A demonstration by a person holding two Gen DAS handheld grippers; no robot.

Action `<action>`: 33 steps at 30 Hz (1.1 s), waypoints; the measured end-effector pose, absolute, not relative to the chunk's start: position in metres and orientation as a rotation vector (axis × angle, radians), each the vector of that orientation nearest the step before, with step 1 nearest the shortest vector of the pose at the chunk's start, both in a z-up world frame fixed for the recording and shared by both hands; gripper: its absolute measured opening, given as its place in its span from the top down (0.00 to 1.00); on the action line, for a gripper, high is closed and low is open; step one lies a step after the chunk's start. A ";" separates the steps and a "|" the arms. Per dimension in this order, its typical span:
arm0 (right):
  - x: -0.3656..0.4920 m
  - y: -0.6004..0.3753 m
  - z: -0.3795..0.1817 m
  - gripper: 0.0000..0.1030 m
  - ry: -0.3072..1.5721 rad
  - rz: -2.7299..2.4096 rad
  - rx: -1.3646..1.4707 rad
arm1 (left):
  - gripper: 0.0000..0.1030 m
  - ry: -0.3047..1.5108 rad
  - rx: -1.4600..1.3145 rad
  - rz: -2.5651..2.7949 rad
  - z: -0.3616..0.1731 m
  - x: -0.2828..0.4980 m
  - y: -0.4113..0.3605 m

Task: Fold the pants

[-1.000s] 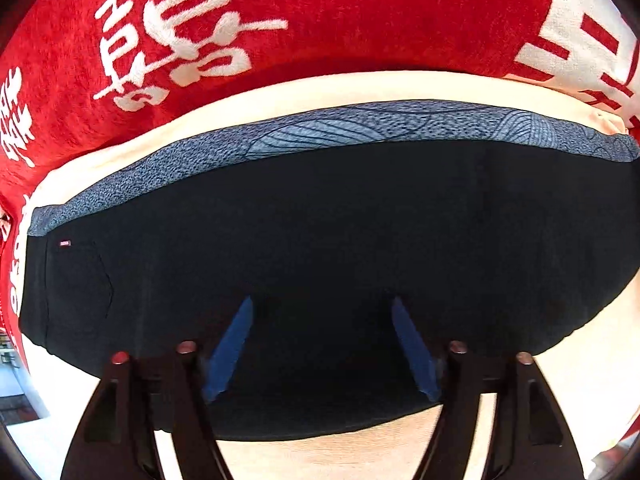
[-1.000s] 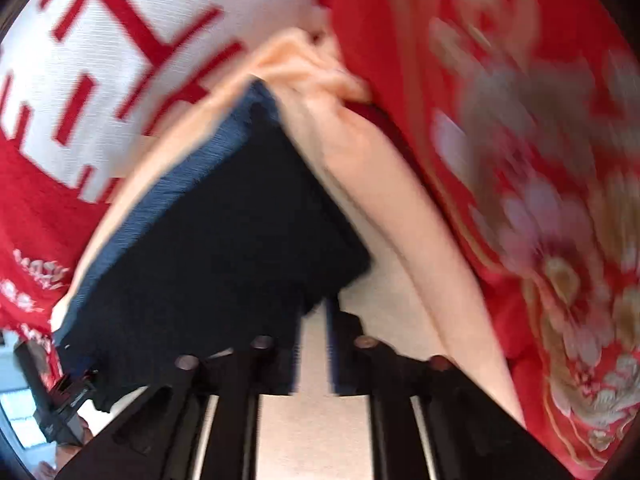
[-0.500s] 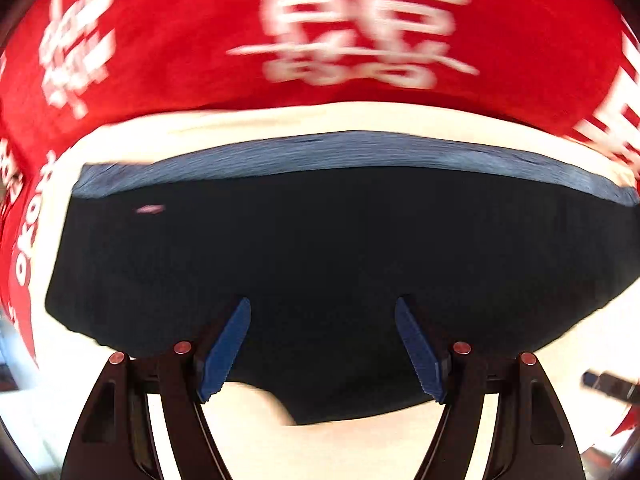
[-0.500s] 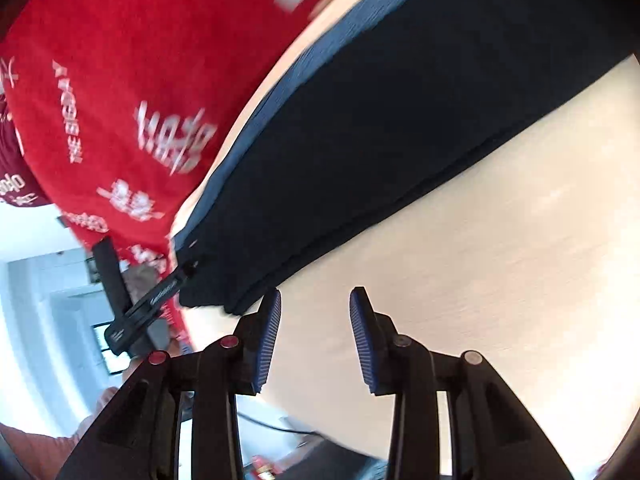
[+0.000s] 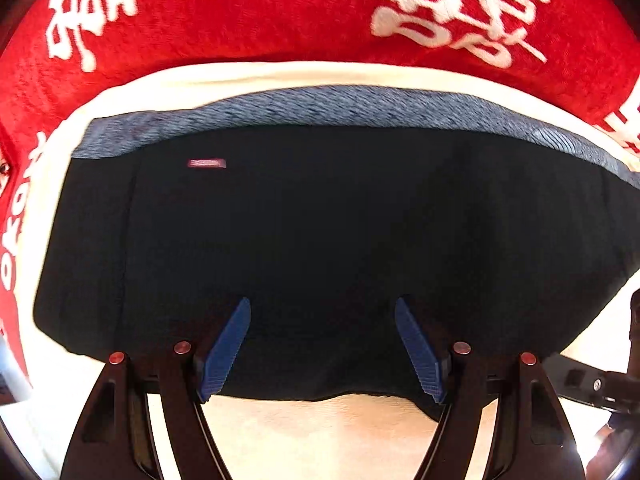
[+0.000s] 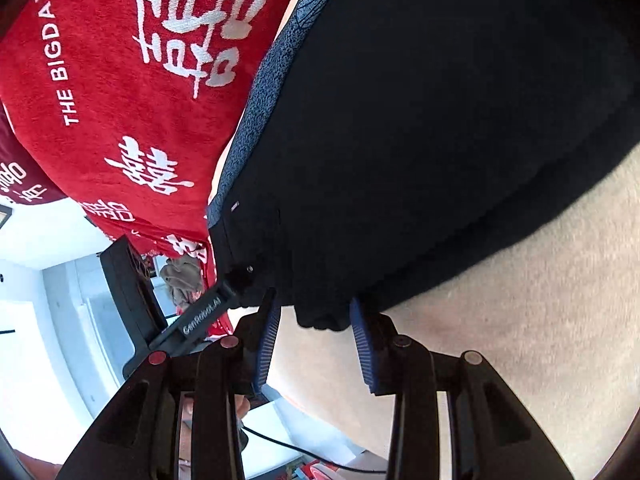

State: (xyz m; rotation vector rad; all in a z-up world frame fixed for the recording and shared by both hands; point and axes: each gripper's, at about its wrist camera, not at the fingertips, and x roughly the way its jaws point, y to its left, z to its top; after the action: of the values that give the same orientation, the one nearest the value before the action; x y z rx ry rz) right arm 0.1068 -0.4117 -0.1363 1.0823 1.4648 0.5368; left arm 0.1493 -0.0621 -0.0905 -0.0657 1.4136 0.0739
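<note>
The dark navy pants (image 5: 320,232) lie folded on a cream cloth (image 5: 360,424), their blue-grey patterned waistband (image 5: 340,106) along the far edge and a small red label (image 5: 207,163) near the left. My left gripper (image 5: 322,316) is open, its blue pads (image 5: 224,352) hovering over the pants' near edge. In the right wrist view the pants (image 6: 440,140) fill the upper right. My right gripper (image 6: 314,320) is open with a near corner of the pants between its pads (image 6: 362,344). The left gripper's body (image 6: 192,320) shows at the left.
A red blanket with white characters (image 5: 280,16) lies beyond the cream cloth and also shows in the right wrist view (image 6: 120,80). The right gripper's body (image 5: 592,380) reaches in at the lower right. A white room and cables (image 6: 48,320) show past the surface's edge.
The left gripper stayed open over the pants' near edge and shifted right. The right gripper opened, swung from the far corner around to the pants' near corner, and closed in on it.
</note>
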 end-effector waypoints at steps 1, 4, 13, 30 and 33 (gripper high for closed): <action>0.106 -0.415 -0.138 0.62 1.462 0.530 1.096 | 0.26 1.414 -0.070 0.061 -0.096 0.150 -0.062; 0.108 -0.427 -0.138 0.62 1.454 0.517 1.138 | 0.26 1.413 -0.043 0.020 -0.102 0.151 -0.072; 0.102 -0.424 -0.101 0.94 1.430 0.461 0.924 | 0.26 1.406 0.078 -0.051 -0.097 0.124 -0.113; 0.157 -0.519 -0.051 0.56 1.372 0.277 0.384 | 0.22 1.352 0.003 -0.065 -0.084 0.171 -0.151; 0.147 -0.530 -0.075 0.62 1.424 0.257 0.339 | 0.22 1.357 0.026 -0.063 -0.095 0.161 -0.168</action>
State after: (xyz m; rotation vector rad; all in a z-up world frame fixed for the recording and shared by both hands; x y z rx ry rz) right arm 0.1467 -0.5300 -0.0750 0.3388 1.4242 0.2573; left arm 0.1615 -0.1679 -0.0949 0.0260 1.3569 -0.0631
